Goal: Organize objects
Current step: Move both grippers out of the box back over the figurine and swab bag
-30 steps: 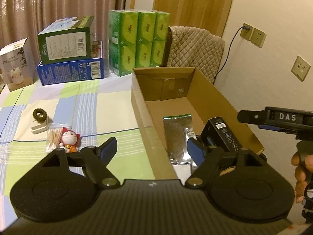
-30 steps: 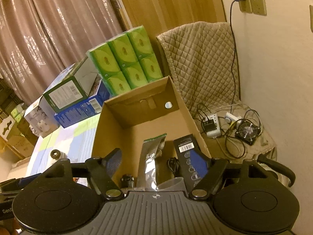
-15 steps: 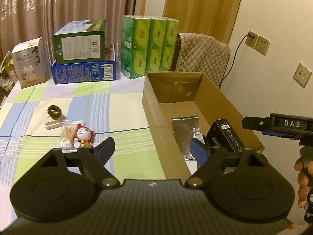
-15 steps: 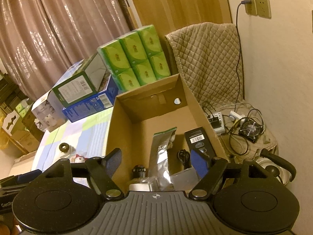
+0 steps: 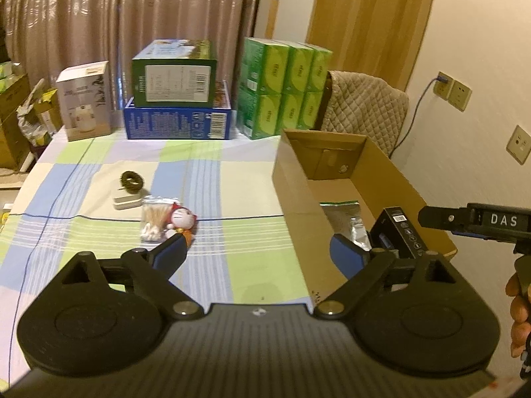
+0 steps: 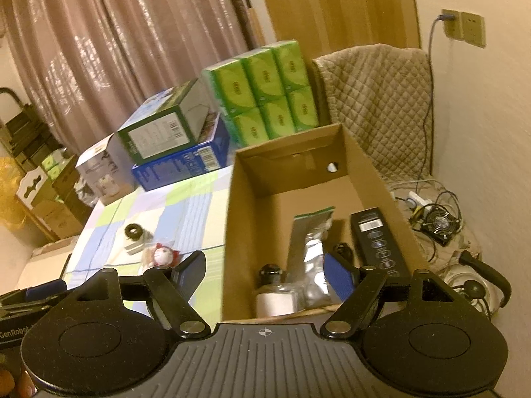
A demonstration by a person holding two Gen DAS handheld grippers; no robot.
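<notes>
An open cardboard box [image 5: 395,172] [image 6: 242,199] stands on the table's right side. Inside it are a silver foil pouch [image 6: 312,235] [image 5: 345,219], a black box [image 6: 378,238] [image 5: 403,229], a small jar with a black cap [image 6: 273,293] and a black cord. On the checked cloth lie a Doraemon doll [image 5: 182,220] [image 6: 162,255], a bag of cotton swabs [image 5: 154,220] and a white charger with a coiled cable [image 5: 129,189] [image 6: 134,237]. My left gripper [image 5: 255,253] is open and empty above the cloth, near the box's left wall. My right gripper [image 6: 265,270] is open and empty over the box's near end.
Green tissue packs [image 5: 285,86], a green box on a blue box [image 5: 176,99] and a white box [image 5: 84,99] line the table's far edge. A quilted chair [image 6: 375,106] stands behind the cardboard box. Cables and a small fan [image 6: 438,224] lie on the floor at right.
Both grippers have drawn back and risen, so more of the table and box shows. The left view has swung left toward the doll. Both stay open.
</notes>
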